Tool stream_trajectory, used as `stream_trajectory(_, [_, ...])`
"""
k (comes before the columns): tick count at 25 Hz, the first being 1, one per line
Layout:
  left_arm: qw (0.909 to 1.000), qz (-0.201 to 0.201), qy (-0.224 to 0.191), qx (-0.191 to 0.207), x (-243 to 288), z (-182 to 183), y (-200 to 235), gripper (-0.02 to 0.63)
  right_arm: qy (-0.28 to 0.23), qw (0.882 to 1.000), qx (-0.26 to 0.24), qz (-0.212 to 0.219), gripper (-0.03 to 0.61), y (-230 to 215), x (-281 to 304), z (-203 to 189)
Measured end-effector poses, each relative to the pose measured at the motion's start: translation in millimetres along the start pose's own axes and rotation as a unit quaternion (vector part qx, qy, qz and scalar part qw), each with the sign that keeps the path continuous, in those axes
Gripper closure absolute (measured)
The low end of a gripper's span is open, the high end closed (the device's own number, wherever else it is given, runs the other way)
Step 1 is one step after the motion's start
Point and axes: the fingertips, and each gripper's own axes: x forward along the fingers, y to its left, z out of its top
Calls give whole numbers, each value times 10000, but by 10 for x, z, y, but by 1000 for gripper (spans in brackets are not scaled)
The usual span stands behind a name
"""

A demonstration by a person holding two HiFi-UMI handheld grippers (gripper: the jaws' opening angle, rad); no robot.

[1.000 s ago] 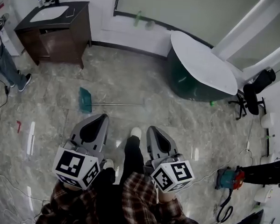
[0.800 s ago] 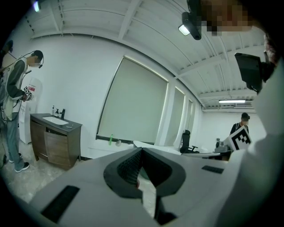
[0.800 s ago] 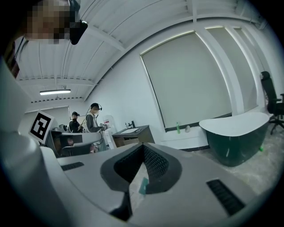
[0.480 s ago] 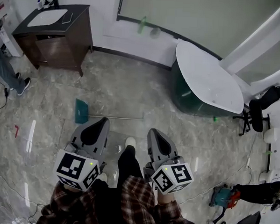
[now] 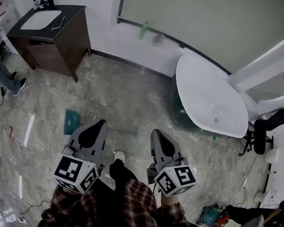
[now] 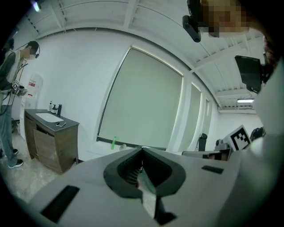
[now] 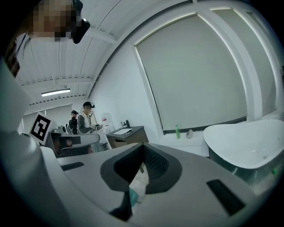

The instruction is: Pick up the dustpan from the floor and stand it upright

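The teal dustpan (image 5: 71,121) lies flat on the marble floor in the head view, its thin metal handle (image 5: 124,131) running off to the right. My left gripper (image 5: 102,122) is held above the floor, its tip over the handle just right of the pan, jaws shut and empty. My right gripper (image 5: 156,132) is alongside, further right, past the handle's end, shut with nothing in it. In the left gripper view the jaws (image 6: 142,149) meet against the far wall and window. The right gripper view shows its closed jaws (image 7: 143,145) before a white tub.
A dark vanity cabinet (image 5: 46,32) with a sink stands at the back left, with a person's legs (image 5: 6,75) beside it. A white oval tub (image 5: 209,97) fills the right. A black chair (image 5: 269,127), floor cables (image 5: 0,108) and a teal-red machine (image 5: 212,218) lie around.
Both grippers and the view have moved forward across the floor. The dustpan now lies close in front of the left gripper's tip. Both stay shut.
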Motion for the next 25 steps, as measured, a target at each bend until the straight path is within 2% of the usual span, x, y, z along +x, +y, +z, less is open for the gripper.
stream_trajectory(6, [9997, 220, 37, -104, 579, 49, 75, 601, 204, 9996, -52, 186, 568, -494, 385, 139])
stream_trajectory(12, [9996, 227, 152, -32, 890, 119, 149, 603, 332, 9990, 82, 277, 568, -639, 660, 142])
stream_trajectory(18, [9993, -101, 362, 51, 1095, 157, 310, 603, 160, 9998, 112, 12, 568, -650, 890, 319])
stream_trajectory(25, [9981, -466, 357, 207, 1339, 332, 471, 603, 95, 9991, 172, -363, 568, -682, 1118, 425])
